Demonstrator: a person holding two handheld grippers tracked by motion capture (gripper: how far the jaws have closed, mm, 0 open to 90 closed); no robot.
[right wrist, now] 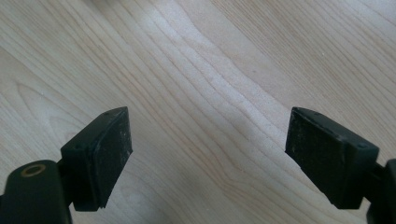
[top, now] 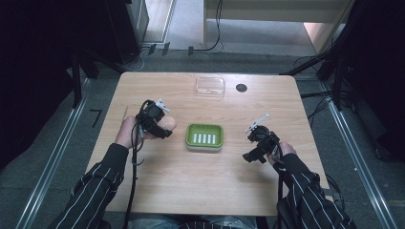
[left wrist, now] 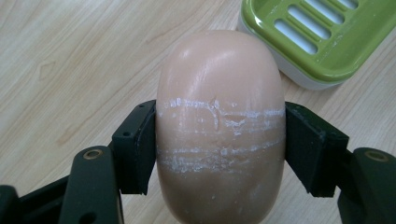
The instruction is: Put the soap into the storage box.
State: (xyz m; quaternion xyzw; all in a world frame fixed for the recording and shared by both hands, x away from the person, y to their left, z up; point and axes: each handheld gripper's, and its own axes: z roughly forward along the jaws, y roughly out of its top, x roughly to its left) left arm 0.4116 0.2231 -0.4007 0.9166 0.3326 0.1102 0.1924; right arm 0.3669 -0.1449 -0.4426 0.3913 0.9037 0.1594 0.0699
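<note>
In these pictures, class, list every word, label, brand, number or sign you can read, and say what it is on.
None: nothing readable here.
Soap in the left tool: white scuff lines, no letters.
Green soap dish: plain slots.
Clear lid: no label.

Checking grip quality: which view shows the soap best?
Left gripper view: the soap is close up, clamped between both tongs, white scrape lines visible. In the high view it's a small peach lump at the left gripper.
</note>
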